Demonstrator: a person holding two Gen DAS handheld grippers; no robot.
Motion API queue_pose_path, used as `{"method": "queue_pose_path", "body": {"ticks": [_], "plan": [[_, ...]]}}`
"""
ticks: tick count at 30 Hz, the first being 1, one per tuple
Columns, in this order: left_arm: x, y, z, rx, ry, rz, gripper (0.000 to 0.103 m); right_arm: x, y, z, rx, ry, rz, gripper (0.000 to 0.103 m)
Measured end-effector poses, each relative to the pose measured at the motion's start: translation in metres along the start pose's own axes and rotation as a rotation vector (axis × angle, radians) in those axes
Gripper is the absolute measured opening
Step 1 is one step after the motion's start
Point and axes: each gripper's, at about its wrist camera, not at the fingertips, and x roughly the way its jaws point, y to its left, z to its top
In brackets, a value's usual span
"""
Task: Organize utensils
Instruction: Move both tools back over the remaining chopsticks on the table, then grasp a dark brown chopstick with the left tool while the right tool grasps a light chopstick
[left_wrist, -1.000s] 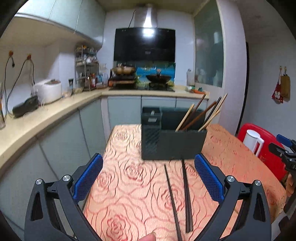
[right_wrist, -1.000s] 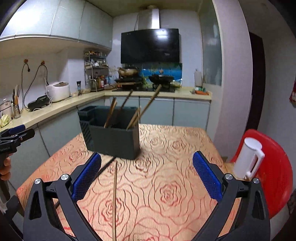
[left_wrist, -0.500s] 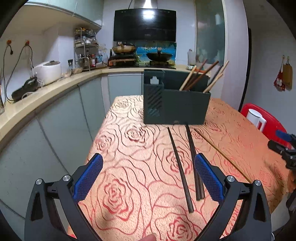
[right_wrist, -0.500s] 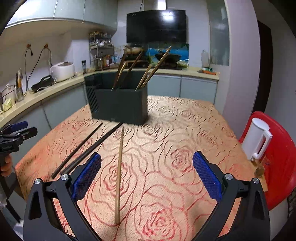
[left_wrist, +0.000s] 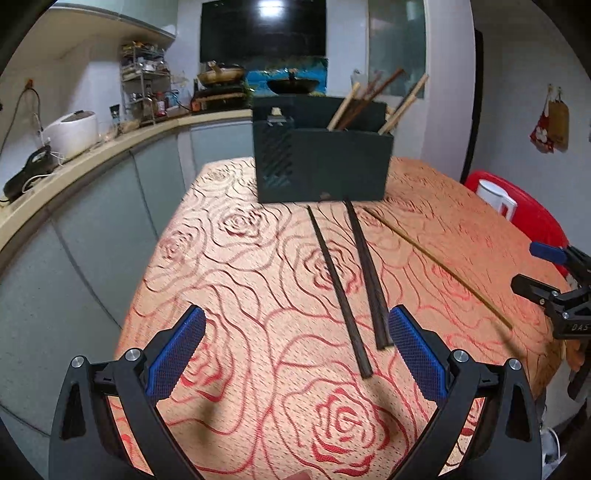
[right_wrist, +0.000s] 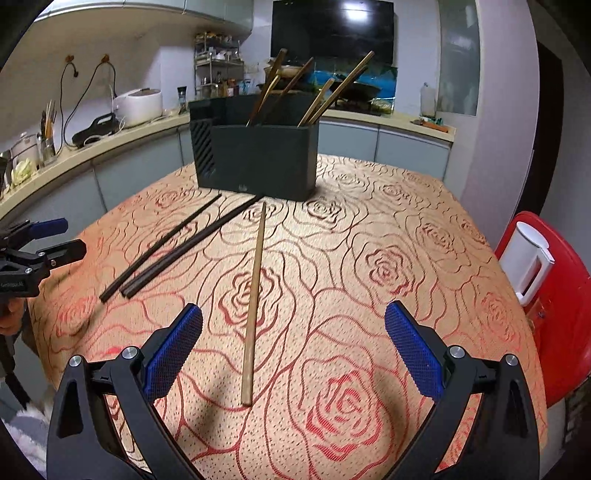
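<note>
A desk (left_wrist: 236, 280) under a rose-patterned cloth fills the scene ahead of both tongs. At its far end, well beyond either pair of tongs, a dark caddy (left_wrist: 325, 170) stands upright with several chopsticks leaning out of its right-hand compartment. To the right of the right tongs, off the desk's edge, a red chair (right_wrist: 565, 306) carries a white jug (right_wrist: 528, 258). The left tongs (left_wrist: 295, 354) hang over the near edge, spread wide and holding nothing; the right tongs (right_wrist: 293, 354) are likewise wide and empty. Two dark chopsticks (left_wrist: 338, 284) lie flat on the cloth just ahead of the left tongs, their near ends close to its right finger, their far ends running towards the caddy. A single bamboo stick (right_wrist: 255, 299) lies apart from them, straight ahead of the right tongs, its near end between that pair's fingers, pointing at the caddy
</note>
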Motion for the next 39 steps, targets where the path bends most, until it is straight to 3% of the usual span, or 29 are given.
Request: {"method": "queue_pose_path", "body": {"ticks": [7,11,20,26,28,35,39], "plan": [[0.016,-0.005,-0.013,0.014,0.073,-0.018,0.095,0.007,0.0,-0.015,0.004,0.047,-0.005,0.096],[0.018,-0.009,-0.015,0.032,0.077,-0.03,0.094,0.011,0.007,-0.021,-0.016,0.069,0.02,0.085],[0.025,-0.02,-0.023,0.086,0.112,-0.074,0.065,0.018,0.019,-0.028,-0.06,0.104,0.055,0.06],[0.032,-0.021,-0.025,0.086,0.133,-0.081,0.048,0.019,0.019,-0.028,-0.048,0.104,0.087,0.048],[0.032,-0.022,-0.025,0.093,0.132,-0.078,0.041,0.019,0.019,-0.027,-0.048,0.106,0.095,0.045],[0.032,-0.014,-0.023,0.048,0.137,-0.094,0.034,0.019,0.017,-0.027,-0.028,0.11,0.108,0.041],[0.032,-0.02,-0.024,0.071,0.132,-0.11,0.023,0.019,0.02,-0.027,-0.035,0.108,0.113,0.037]]}}
